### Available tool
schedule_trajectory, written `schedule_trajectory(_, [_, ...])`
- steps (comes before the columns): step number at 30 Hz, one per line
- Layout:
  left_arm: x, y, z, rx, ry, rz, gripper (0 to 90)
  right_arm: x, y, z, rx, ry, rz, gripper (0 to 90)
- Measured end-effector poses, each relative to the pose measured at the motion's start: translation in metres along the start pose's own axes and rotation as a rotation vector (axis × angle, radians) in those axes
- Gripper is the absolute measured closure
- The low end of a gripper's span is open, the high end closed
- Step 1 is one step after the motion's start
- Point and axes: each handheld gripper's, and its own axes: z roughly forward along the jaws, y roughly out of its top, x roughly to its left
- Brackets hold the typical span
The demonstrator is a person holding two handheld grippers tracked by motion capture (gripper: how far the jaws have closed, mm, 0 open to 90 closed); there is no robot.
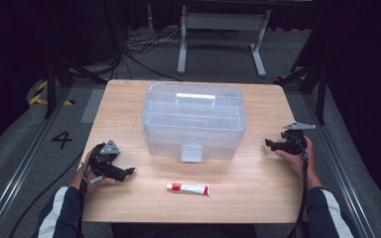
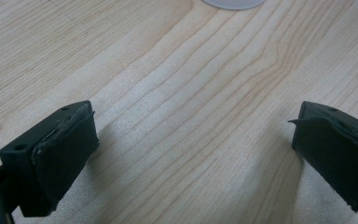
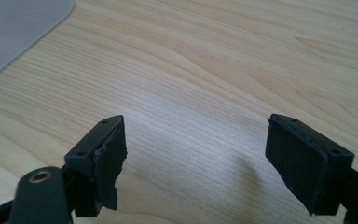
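Note:
A clear plastic box (image 1: 193,121) with a lid, a white handle and a front latch stands in the middle of the wooden table (image 1: 258,188). In front of it lies a white tube with red ends (image 1: 188,188). My left gripper (image 1: 127,172) rests on the table at the left, open, with bare wood between its jaws (image 2: 193,135). My right gripper (image 1: 270,144) sits at the right edge, to the right of the box, open as well (image 3: 193,154). A corner of the box (image 3: 14,32) shows at the upper left of the right gripper view.
Black frame posts (image 1: 52,84) stand at both sides of the table. A grey stand (image 1: 223,29) and cables (image 1: 144,47) lie on the floor behind it. A number 4 (image 1: 62,140) is marked on the floor at the left.

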Motion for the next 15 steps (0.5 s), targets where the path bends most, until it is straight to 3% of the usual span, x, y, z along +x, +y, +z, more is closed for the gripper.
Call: schedule_trajectory(15, [0.001,0.001,0.001,0.002,-0.007,0.007,0.2,0.017,0.017,-0.040,-0.127,0.031,-0.101,24.6])
